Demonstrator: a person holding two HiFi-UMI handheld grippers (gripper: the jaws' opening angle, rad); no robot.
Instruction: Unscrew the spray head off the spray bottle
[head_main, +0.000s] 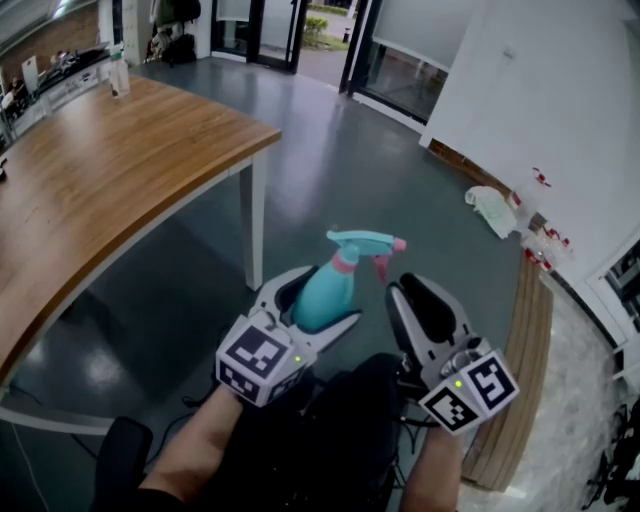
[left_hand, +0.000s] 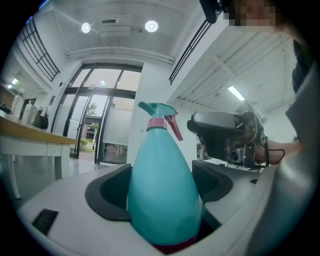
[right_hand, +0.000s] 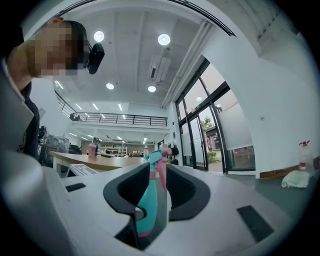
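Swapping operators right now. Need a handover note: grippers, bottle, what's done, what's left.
Left gripper: shut on the bottle body, holding it in the air.
Right gripper: jaws apart, empty, beside the spray head and not gripping it.
Spray head: on the bottle's neck.
Done: bottle is gripped and braced.
Left: close the right jaws on the spray head, unscrew it, then lift it off.

Smooth plastic spray bottle (head_main: 325, 295), wooden table (head_main: 100, 170)
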